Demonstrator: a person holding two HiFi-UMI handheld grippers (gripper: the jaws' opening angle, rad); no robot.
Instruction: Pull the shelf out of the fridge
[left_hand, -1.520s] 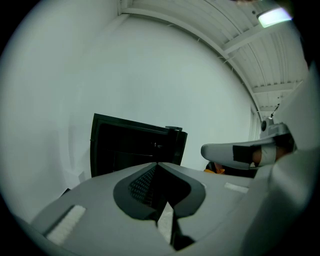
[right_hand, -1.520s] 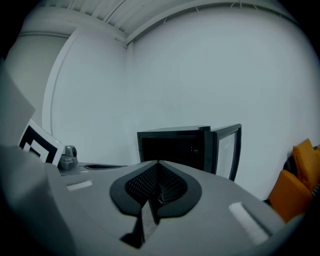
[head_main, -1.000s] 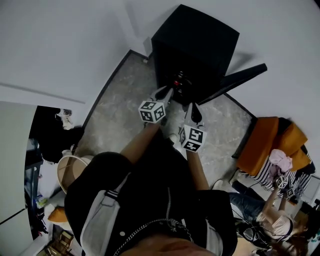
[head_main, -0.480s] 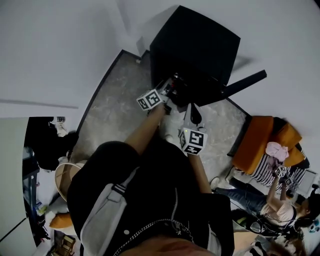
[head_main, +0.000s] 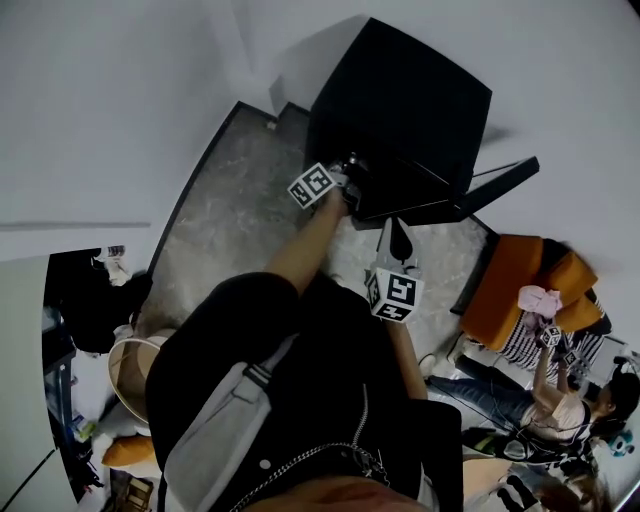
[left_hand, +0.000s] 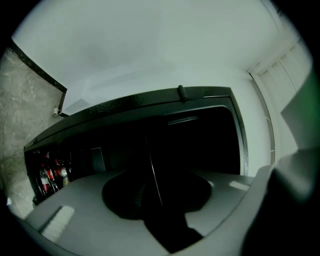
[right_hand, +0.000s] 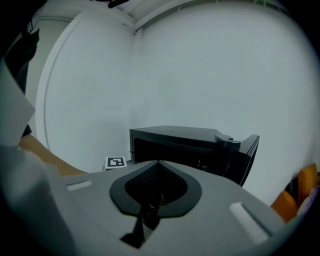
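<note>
Orange cushions (head_main: 520, 288) (right of the stone floor (head_main: 240, 220)) beside a seated person (head_main: 556, 420)

One fridge (head_main: 400, 95) with one door (head_main: 490, 185). Two hand-held grippers: left hand-held gripper (head_main: 350, 172), right hand-held gripper (head_main: 398, 228). Two people: wearer (head_main: 300, 400), seated person (head_main: 572, 418). Bottles (left_hand: 50, 176) in the fridge, too dim to count.

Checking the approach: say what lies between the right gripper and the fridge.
Nothing: head view shows only bare floor between right gripper and fridge.
</note>
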